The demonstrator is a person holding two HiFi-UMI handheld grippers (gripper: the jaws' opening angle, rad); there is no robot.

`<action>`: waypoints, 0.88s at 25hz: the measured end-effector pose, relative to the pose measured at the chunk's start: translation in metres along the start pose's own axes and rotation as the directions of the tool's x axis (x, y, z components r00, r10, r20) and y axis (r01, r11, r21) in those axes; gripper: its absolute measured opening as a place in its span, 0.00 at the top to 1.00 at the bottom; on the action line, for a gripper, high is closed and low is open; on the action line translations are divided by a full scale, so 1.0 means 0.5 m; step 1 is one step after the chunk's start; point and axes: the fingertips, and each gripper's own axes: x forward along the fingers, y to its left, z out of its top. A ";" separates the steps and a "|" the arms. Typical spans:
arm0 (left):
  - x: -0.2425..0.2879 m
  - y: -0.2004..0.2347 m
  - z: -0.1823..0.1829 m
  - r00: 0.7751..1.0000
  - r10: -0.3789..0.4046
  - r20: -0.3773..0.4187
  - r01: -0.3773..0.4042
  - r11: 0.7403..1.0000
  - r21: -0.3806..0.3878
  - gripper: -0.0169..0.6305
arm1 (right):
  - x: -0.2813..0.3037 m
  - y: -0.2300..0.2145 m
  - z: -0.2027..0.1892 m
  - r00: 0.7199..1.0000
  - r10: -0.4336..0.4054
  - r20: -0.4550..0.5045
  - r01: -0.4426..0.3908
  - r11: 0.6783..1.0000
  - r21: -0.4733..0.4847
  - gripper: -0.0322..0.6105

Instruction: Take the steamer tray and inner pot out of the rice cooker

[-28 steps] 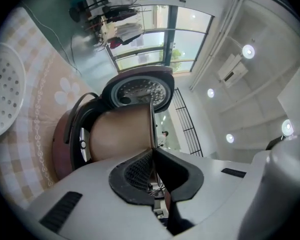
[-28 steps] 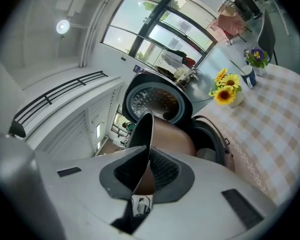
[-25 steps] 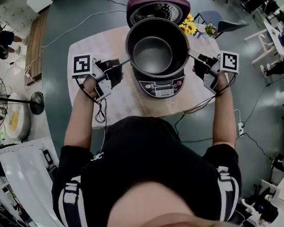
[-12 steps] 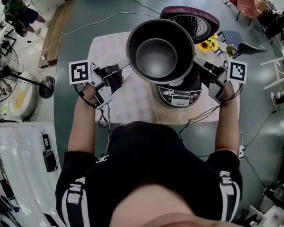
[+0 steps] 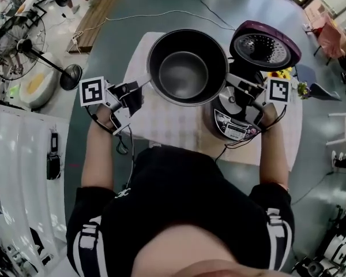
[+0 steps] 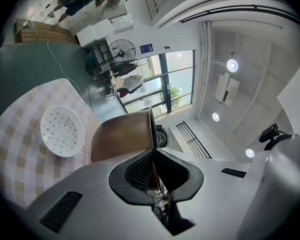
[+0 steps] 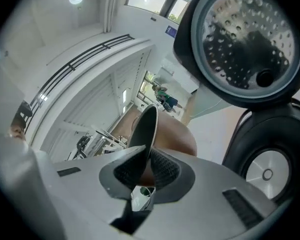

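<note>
Rice cooker (image 5: 235, 127) — partly hidden behind inner pot (image 5: 187, 68)

Rice cooker (image 5: 236, 126) and its raised lid (image 5: 265, 45) fill the right side of the worktop (image 5: 167, 126); the white steamer tray (image 6: 62, 131) lies on it by the held inner pot (image 5: 187, 68); the near left part is open for passing

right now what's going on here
A person holds the pot by its rim, with the left gripper and right gripper both shut on it. It hangs above the table, out of the open cooker. The steamer tray already lies on the table.
</note>
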 end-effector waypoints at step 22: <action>-0.336 0.268 -0.066 0.937 0.303 0.172 -0.263 0.939 -0.220 0.96 | 0.328 -0.097 -0.228 0.957 -0.057 -0.283 0.064 0.998 0.013 0.90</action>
